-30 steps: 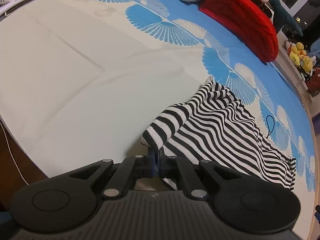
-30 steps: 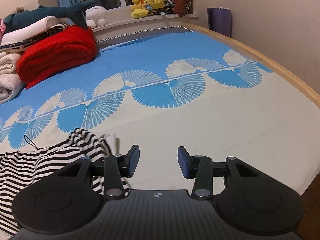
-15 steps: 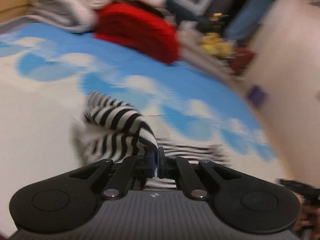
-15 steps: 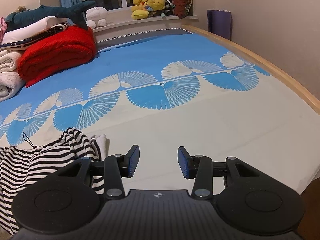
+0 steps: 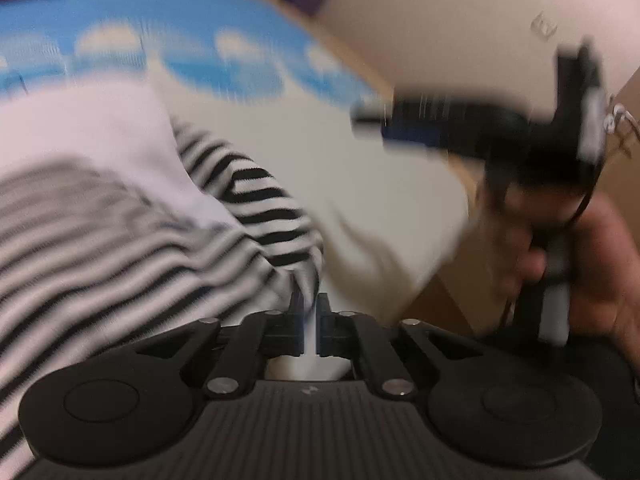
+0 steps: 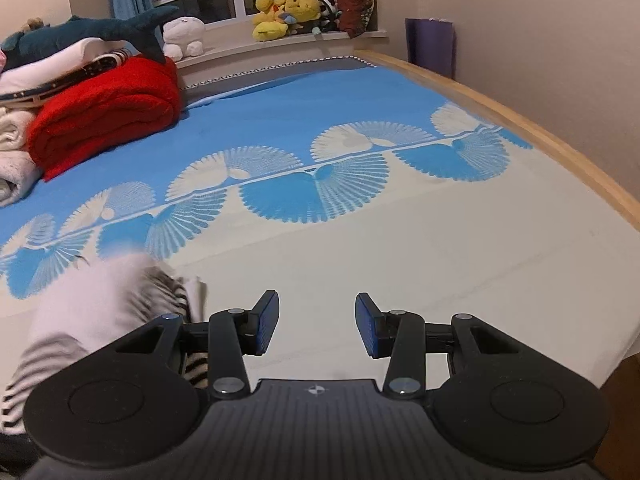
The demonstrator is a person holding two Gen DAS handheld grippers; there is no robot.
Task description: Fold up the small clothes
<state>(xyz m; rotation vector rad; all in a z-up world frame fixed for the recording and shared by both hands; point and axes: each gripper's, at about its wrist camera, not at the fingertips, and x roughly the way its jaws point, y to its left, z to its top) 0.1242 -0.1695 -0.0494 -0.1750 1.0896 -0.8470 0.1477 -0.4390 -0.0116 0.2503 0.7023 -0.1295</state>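
Observation:
A black-and-white striped garment with a white inner side lies on the bed, partly turned over; the left wrist view is blurred by motion. My left gripper is shut on an edge of this garment. In the right wrist view the garment shows blurred at the lower left. My right gripper is open and empty, just above the cream part of the bedsheet, to the right of the garment. It also shows in the left wrist view, held in a hand.
A red folded blanket, white blankets and a shark plush lie at the bed's far left. Stuffed toys sit on the windowsill. The bed's wooden edge runs along the right, by the wall.
My left gripper has swung quickly to the right, carrying the striped garment's edge over and showing its white inner side. My right gripper has stayed open and almost still.

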